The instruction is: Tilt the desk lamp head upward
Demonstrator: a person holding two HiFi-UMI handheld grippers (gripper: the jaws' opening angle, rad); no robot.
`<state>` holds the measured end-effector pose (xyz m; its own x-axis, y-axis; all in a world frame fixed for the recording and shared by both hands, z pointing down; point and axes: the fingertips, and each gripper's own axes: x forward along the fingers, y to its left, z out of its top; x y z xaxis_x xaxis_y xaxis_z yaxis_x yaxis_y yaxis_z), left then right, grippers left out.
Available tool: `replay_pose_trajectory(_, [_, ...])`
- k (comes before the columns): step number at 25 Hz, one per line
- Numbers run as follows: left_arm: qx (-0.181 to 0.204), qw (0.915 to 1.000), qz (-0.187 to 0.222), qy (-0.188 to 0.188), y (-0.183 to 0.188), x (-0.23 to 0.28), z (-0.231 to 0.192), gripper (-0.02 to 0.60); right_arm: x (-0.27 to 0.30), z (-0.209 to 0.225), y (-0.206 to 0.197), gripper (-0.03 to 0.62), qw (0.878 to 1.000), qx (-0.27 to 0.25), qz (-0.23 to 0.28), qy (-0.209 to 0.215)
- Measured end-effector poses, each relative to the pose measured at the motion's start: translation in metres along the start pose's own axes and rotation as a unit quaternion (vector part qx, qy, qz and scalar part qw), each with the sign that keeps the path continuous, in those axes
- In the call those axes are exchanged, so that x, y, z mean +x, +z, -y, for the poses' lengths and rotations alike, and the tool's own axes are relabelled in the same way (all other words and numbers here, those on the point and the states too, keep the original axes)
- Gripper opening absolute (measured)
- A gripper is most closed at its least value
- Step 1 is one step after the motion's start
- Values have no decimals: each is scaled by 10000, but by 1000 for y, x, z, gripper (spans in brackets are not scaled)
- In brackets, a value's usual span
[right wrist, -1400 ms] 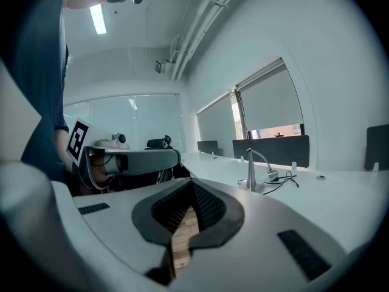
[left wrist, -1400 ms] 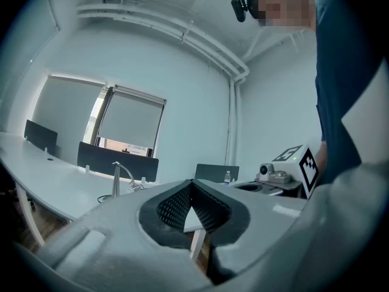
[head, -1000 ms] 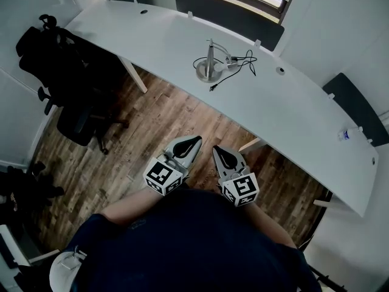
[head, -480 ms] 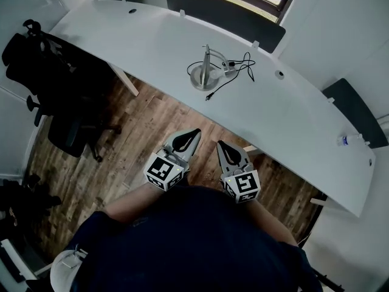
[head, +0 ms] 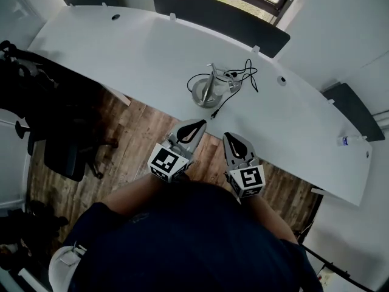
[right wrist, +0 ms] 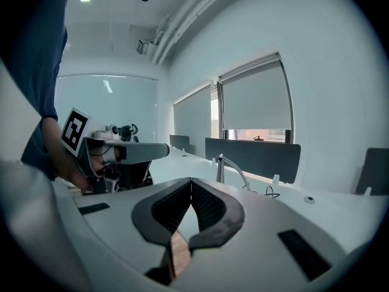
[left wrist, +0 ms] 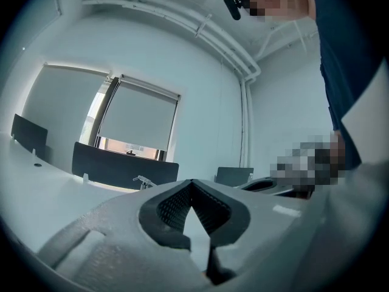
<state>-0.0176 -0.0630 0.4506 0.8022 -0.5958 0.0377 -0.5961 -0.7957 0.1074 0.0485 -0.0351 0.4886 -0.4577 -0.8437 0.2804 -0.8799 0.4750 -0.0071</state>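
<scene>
The silver desk lamp (head: 210,85) stands on its round base on the long white desk (head: 121,47), with a black cable looped beside it. Its thin post and bent arm show far off in the right gripper view (right wrist: 222,166), and it is tiny in the left gripper view (left wrist: 141,180). My left gripper (head: 199,123) hangs over the wooden floor just short of the desk's near edge, shut and empty (left wrist: 192,182). Beside it, my right gripper (head: 228,135) is also shut with nothing in it (right wrist: 191,180). Both point toward the lamp and touch nothing.
Dark divider panels (head: 219,20) line the desk's far edge. Black office chairs (head: 42,96) stand at the left over the wooden floor. A small bottle (head: 344,140) sits at the desk's right end. The left gripper's marker cube (right wrist: 74,131) shows in the right gripper view.
Both grippers have moved forward, closer to the desk edge and the lamp, and the view has shifted with them. The jaws have stayed shut.
</scene>
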Motion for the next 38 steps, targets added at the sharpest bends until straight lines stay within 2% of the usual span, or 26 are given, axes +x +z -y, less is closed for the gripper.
replay_pose_trajectory(7, [-39, 9998, -99, -151, -2, 28, -36, 6, 34, 26, 13, 11, 9996, -28, -39, -290])
replay_pose_trajectory(19, [-84, 9969, -716, 311, -42, 89, -78, 6, 87, 97, 7, 12, 9998, -87, -167, -62])
replay_pose_trajectory(21, [-39, 9961, -789, 383, -47, 99, -84, 6, 96, 107, 8, 12, 9996, -28, -264, -27])
replay_pose_trajectory(24, [66, 9947, -900, 489, -55, 109, -94, 6, 109, 121, -2, 12, 9992, -210, -337, -61])
replay_pose_trajectory(36, [195, 9909, -1157, 666, -77, 137, -123, 8, 152, 146, -24, 14, 9952, -655, -720, -82])
replay_pose_trajectory(38, [218, 9898, -1224, 697, -83, 138, -127, 31, 157, 151, -25, 21, 9941, -751, -770, -127])
